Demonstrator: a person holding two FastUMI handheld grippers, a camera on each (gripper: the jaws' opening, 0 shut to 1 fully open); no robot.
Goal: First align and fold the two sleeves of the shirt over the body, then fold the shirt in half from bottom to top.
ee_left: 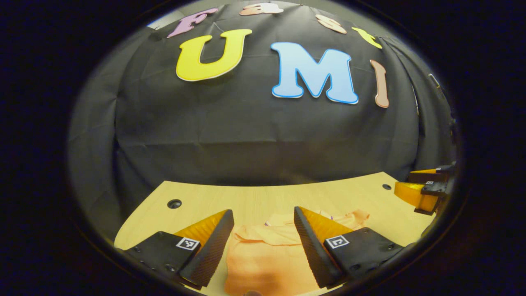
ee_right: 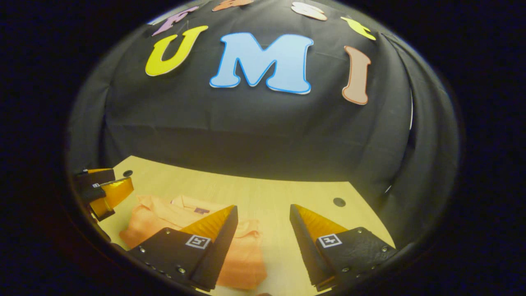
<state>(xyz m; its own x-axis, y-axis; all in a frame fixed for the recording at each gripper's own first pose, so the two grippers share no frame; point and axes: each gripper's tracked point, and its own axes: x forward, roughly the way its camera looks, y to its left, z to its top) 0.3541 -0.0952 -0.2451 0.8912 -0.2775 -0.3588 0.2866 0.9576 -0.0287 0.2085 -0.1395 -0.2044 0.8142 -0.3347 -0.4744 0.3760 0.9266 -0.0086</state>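
Shirt (ee_left: 263, 259) plain orange, purple neck label; table (ee_left: 254, 199) pale wood grain.

Shirt (ee_left: 263, 255) lies on bench (ee_left: 254, 197), collar end toward booth wall (ee_left: 263, 135), which stands behind bench's far edge. In left gripper view, left gripper (ee_left: 263, 238) hangs above shirt, fingers (ee_left: 213, 242) apart, shirt between them below; right gripper (ee_left: 423, 189) at far right, over bench edge. In right gripper view, right gripper (ee_right: 263, 234) sits over bare bench just right of shirt (ee_right: 172, 213); left gripper (ee_right: 102, 191) at far left, beyond shirt. Hole (ee_left: 174, 203) in bench near far left corner, another (ee_right: 339, 202) near far right.
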